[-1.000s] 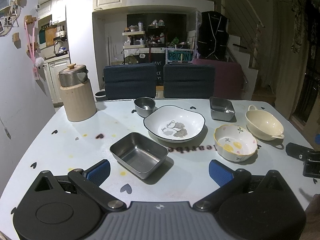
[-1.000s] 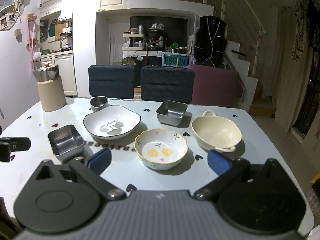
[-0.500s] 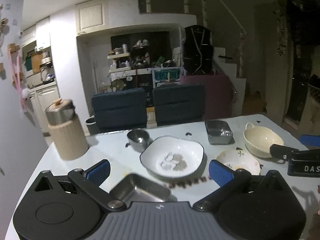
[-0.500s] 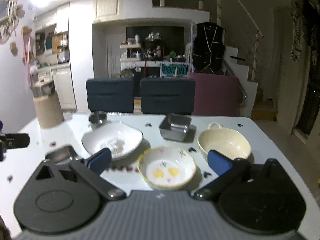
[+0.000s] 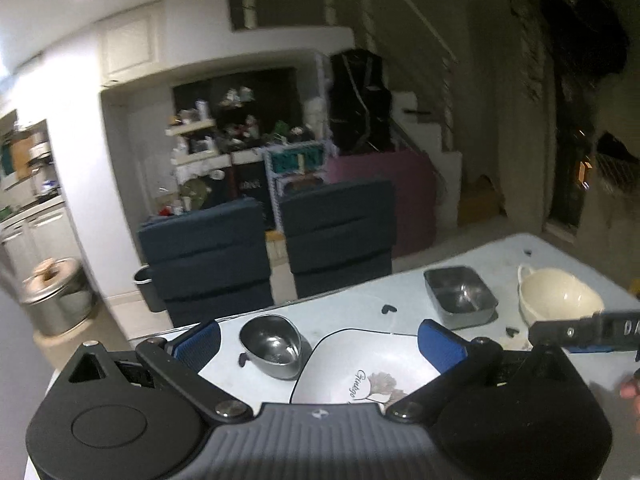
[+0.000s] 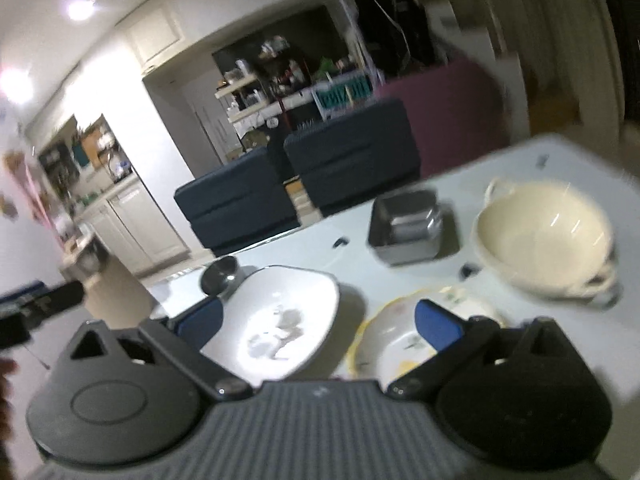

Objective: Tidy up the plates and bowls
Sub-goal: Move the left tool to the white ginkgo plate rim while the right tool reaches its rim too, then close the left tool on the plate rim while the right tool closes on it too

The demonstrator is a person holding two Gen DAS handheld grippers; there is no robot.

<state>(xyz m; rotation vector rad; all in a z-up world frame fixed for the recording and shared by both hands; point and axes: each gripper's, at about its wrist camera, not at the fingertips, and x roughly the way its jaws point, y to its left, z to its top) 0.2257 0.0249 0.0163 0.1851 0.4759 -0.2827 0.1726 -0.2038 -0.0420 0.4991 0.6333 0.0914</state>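
On the pale table, the white leaf-print plate [image 5: 368,368] [image 6: 280,320] lies just ahead of both grippers. A small round steel bowl [image 5: 274,346] [image 6: 220,274] sits to its left. Behind it stand a square steel tray [image 5: 460,294] [image 6: 408,224] and a cream two-handled bowl [image 5: 558,302] [image 6: 548,236]. A yellow-rimmed flowered bowl [image 6: 400,344] shows in the right wrist view, partly under my right finger. My left gripper [image 5: 320,340] is open and empty above the plate's near rim. My right gripper [image 6: 318,322] is open and empty too. The right wrist view is blurred.
Two dark blue chairs [image 5: 264,248] [image 6: 296,188] stand at the table's far edge, a maroon sofa [image 5: 392,188] behind them. A steel-lidded canister [image 5: 52,296] sits at the left. The other gripper's black body shows at the right [image 5: 584,328] and left [image 6: 36,304] edges.
Both grippers have moved forward and tilted upward over the table. The near square steel tray has dropped out of view. Both stay open and empty.
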